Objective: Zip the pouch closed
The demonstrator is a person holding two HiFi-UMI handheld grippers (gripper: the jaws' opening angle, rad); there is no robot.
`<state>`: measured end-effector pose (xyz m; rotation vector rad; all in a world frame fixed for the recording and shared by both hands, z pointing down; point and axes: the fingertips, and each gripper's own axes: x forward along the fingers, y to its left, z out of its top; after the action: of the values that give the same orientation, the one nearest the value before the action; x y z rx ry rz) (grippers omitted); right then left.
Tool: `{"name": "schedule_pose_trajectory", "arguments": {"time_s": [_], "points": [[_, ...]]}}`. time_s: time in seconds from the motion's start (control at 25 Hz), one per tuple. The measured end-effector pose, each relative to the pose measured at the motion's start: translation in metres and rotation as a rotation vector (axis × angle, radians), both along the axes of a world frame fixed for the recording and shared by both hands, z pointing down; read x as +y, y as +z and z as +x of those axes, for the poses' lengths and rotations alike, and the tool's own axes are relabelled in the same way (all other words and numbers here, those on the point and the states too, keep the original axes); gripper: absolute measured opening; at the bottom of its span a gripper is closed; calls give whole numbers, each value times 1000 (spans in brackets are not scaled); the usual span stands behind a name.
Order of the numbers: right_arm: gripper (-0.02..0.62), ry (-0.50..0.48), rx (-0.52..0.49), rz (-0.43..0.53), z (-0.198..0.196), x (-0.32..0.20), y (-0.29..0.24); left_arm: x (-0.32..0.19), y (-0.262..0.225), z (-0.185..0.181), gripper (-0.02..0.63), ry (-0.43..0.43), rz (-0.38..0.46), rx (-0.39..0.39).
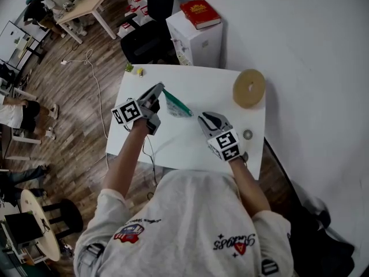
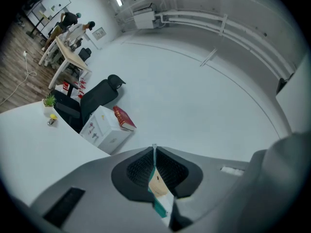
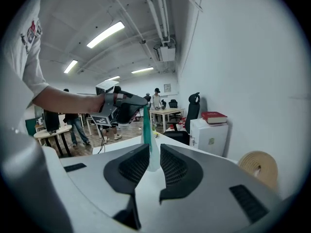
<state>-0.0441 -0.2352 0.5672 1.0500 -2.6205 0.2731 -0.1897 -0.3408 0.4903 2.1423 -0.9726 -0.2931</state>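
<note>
A pale pouch (image 1: pixel 176 106) with a green zip edge hangs just above the white table (image 1: pixel 219 79), stretched between my two grippers. My left gripper (image 1: pixel 159 89) is shut on the pouch's far left corner. In the left gripper view the pouch (image 2: pixel 158 187) is pinched between the shut pads of the left gripper (image 2: pixel 154 155). My right gripper (image 1: pixel 201 118) is at the pouch's near right end. In the right gripper view the pouch (image 3: pixel 151 152) stands edge-on in the narrow gap of the right gripper (image 3: pixel 154 148), whose pads do not visibly press on it.
A tan disc-shaped roll (image 1: pixel 249 88) lies at the table's far right, and a small round ring (image 1: pixel 248 134) sits near the right edge. Beyond the table stand a white cabinet (image 1: pixel 202 42) with a red book (image 1: pixel 199 12) and a black chair (image 1: pixel 151 22). A small plant (image 1: pixel 130 68) is at the far left corner.
</note>
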Motion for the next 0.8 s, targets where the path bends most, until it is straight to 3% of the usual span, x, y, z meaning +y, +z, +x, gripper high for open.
{"name": "schedule_pose_trajectory", "arguments": {"time_s": [0.24,0.4,0.8], "points": [[47,67,-53,-30,19,-10,-2,0,-2,-21,16,-77,52,-104],[15,134,-115,-33,35,-20,-10,0,-6,-32,16,-124,141,-250],[2,252,-112,71,58,-49,-48,24,-14,-14,16,-86,320,-449]]}}
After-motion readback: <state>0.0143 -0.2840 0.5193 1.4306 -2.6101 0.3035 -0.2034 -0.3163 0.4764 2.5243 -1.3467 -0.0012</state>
